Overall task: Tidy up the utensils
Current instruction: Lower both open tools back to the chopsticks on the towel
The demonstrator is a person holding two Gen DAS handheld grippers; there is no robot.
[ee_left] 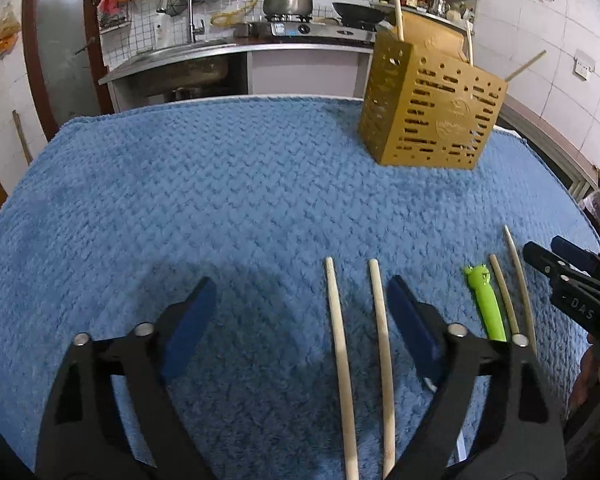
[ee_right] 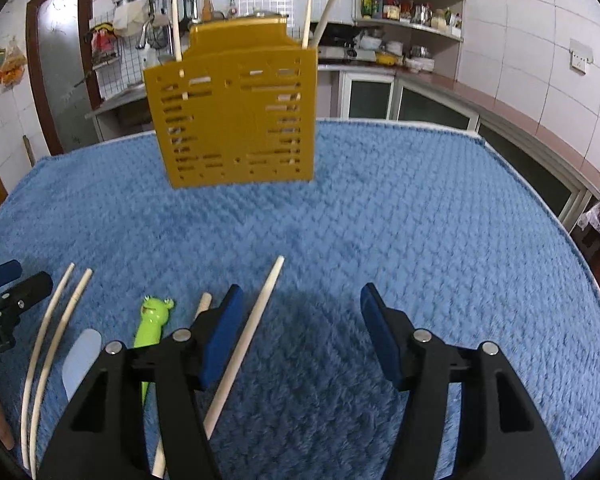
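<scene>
A perforated yellow utensil holder (ee_left: 432, 116) (ee_right: 236, 112) stands on the blue towel (ee_left: 220, 200) with a few chopsticks upright in it. My left gripper (ee_left: 300, 300) is open low over the towel; two pale chopsticks (ee_left: 336, 320) (ee_left: 380, 320) lie between its fingers, close to the right pad. Right of it lie a green frog-handled utensil (ee_left: 484, 300) and two more chopsticks (ee_left: 520, 280). My right gripper (ee_right: 302, 320) is open too. One chopstick (ee_right: 252, 332) lies just inside its left pad, another (ee_right: 204, 304) just outside. Each gripper shows at the other's frame edge (ee_left: 544, 246) (ee_right: 28, 274).
The right wrist view also shows the frog utensil (ee_right: 152, 320), a pale flat blade (ee_right: 82, 360) and two curved chopsticks (ee_right: 60, 320) to the left of my right gripper. A kitchen counter with sink (ee_left: 180, 56), stove and shelves runs behind the table.
</scene>
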